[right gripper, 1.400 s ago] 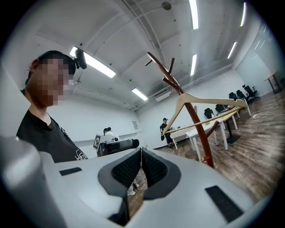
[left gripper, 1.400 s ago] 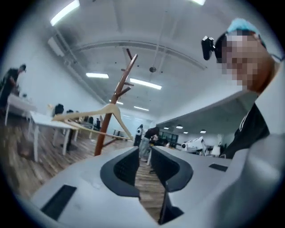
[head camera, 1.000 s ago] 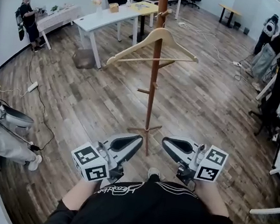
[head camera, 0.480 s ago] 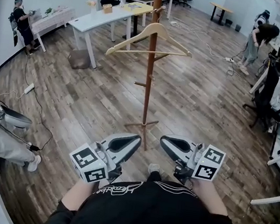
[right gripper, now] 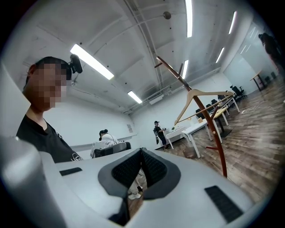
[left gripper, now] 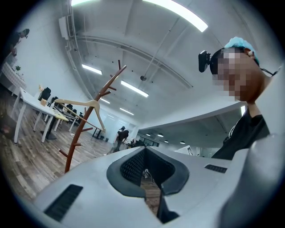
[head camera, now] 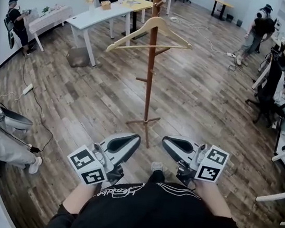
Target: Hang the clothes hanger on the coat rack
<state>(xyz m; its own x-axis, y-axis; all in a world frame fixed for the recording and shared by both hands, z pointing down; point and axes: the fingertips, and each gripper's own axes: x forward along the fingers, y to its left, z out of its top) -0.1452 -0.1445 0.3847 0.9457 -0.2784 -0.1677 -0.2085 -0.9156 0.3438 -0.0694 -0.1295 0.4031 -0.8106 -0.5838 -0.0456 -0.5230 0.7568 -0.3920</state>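
Note:
A light wooden clothes hanger [head camera: 176,32] hangs on a branch of the brown coat rack [head camera: 147,85], which stands on the wood floor ahead of me. Both grippers are held low, close to my body and well short of the rack. The left gripper [head camera: 134,138] is shut with nothing in it, and so is the right gripper [head camera: 168,141]. In the left gripper view the hanger [left gripper: 80,103] and rack [left gripper: 84,129] show at the left beyond the closed jaws [left gripper: 144,167]. The right gripper view has the hanger [right gripper: 200,95] and rack [right gripper: 209,129] at the right, past its closed jaws [right gripper: 140,165].
White desks [head camera: 103,16] and black chairs stand behind the rack. One person [head camera: 13,13] stands at the far left, another [head camera: 254,27] at the back right. Office chairs and desks [head camera: 279,98] line the right side. A cable with a power strip [head camera: 27,88] lies at the left.
The rack and hanger have shifted up and away in the head view as I moved back. Both grippers stayed shut. The person at the back right walked farther off.

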